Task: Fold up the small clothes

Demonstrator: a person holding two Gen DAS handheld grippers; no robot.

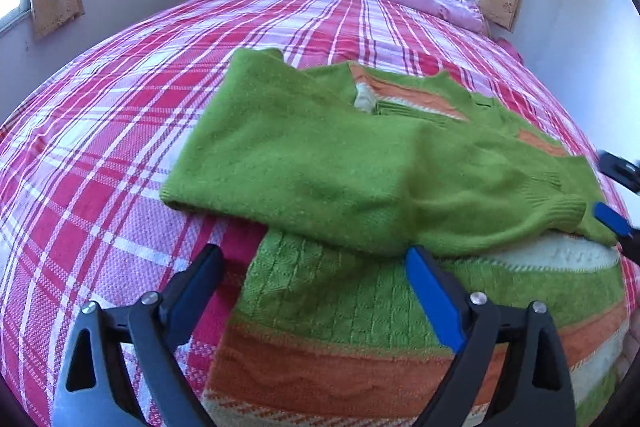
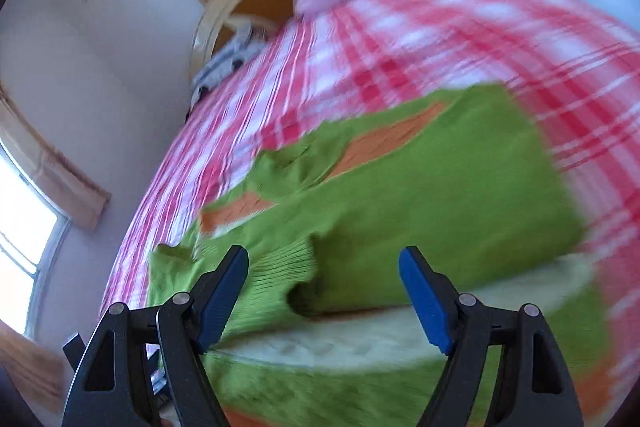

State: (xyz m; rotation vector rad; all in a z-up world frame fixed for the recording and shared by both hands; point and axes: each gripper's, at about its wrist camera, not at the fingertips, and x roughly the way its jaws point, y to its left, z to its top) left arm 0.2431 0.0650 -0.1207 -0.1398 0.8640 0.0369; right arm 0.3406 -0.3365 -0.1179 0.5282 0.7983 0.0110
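Though tilted downward, both tongs agape.

**Green sweater on the checked bed**

A green knitted sweater with orange and white stripes lies on the bed with the pink and white checked cover. One green sleeve is folded across the sweater's middle. The left gripper hangs just over the sweater's bottom edge, its jaws wide apart with nothing between them. At the sweater's right side, by the sleeve cuff, the right gripper's blue tip shows. A pink pillow sits far beyond the sweater.
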